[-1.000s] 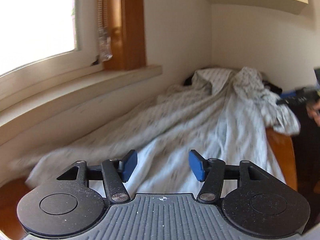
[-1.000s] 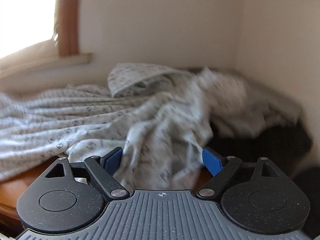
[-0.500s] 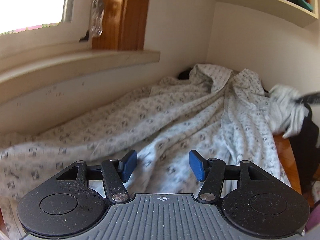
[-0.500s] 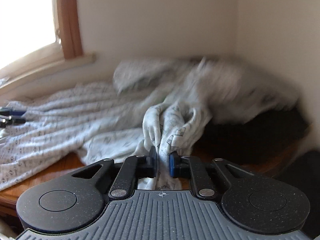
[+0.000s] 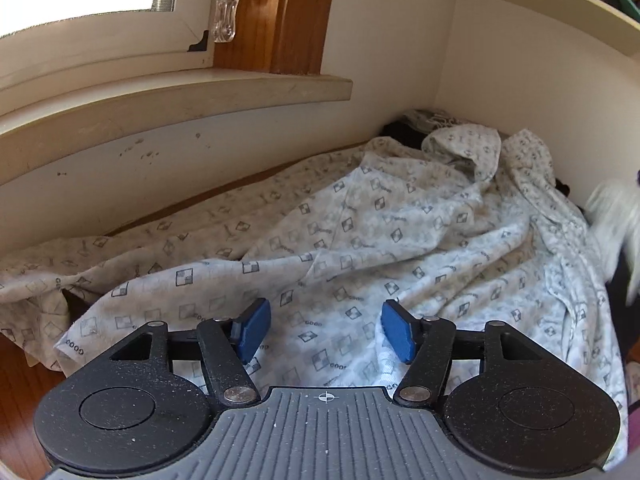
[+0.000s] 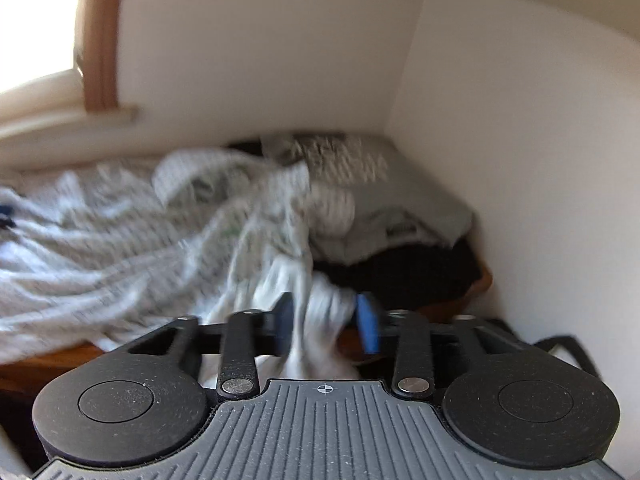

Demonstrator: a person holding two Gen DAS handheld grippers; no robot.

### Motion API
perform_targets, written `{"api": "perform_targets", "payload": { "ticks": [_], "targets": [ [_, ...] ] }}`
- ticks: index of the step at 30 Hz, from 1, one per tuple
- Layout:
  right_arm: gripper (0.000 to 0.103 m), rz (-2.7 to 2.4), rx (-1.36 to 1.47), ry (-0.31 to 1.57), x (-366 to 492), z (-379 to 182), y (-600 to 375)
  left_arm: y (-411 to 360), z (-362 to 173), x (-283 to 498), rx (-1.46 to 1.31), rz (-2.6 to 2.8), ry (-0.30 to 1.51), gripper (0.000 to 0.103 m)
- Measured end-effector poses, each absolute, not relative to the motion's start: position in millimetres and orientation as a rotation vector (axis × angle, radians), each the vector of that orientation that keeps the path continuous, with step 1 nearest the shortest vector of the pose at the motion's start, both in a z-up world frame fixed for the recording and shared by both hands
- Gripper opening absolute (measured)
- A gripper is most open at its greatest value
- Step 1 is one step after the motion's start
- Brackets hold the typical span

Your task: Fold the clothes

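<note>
Patterned garment [image 5: 360, 240] spread rumpled over wooden surface [image 5: 16, 392] below window sill [image 5: 180, 96], dark clothes [image 6: 420, 276] heaped in corner, left gripper [image 5: 324, 332] spread wide above the fabric, right gripper [image 6: 326, 324] part-closed around a bunched fold, blurred.

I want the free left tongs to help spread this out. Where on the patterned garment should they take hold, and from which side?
Probably the loose hem corner of the patterned garment, at its near left end. It lies flat on the wooden surface with its edge exposed, so come in low from the left and slide one finger under it. The left tongs are open above the cloth; the right tongs have cloth between them.
</note>
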State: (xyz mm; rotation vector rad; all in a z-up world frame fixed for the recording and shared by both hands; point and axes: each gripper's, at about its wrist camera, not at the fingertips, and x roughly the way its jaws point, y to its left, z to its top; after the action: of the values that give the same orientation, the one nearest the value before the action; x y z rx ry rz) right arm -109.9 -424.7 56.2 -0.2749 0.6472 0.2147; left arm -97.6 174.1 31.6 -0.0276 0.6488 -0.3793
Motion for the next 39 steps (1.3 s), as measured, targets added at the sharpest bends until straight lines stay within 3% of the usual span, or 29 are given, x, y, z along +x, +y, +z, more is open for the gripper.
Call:
{"api": "perform_targets", "payload": {
  "ticks": [2,11,19,24,26,31,34,39],
  "targets": [
    [0.047,0.244,-0.251,0.655,-101,36,-415,174,32,-98,-0.021,-0.371,0.650,0.067],
    [0.047,0.511,-0.022,0.661,-57,-36,-344,168,31,-98,0.028,-0.328,0.661,0.070],
    [0.048,0.505,-0.007,0.610,-31,-59,-313,172,39,-112,0.030,-0.279,0.605,0.069],
    [0.051,0.507,-0.100,0.571,-28,-65,-302,171,56,-148,-0.014,-0.294,0.591,0.032],
    [0.052,0.506,-0.074,0.581,-26,-65,-306,168,58,-162,-0.032,-0.342,0.605,0.029],
    [0.052,0.521,-0.074,0.569,-27,-68,-307,155,54,-177,-0.079,-0.404,0.659,0.032],
    [0.052,0.536,-0.081,0.565,-23,-69,-311,148,53,-183,-0.107,-0.422,0.673,0.045],
    [0.052,0.518,-0.079,0.565,-28,-70,-305,138,50,-193,-0.133,-0.432,0.692,0.050]
  ]
}}
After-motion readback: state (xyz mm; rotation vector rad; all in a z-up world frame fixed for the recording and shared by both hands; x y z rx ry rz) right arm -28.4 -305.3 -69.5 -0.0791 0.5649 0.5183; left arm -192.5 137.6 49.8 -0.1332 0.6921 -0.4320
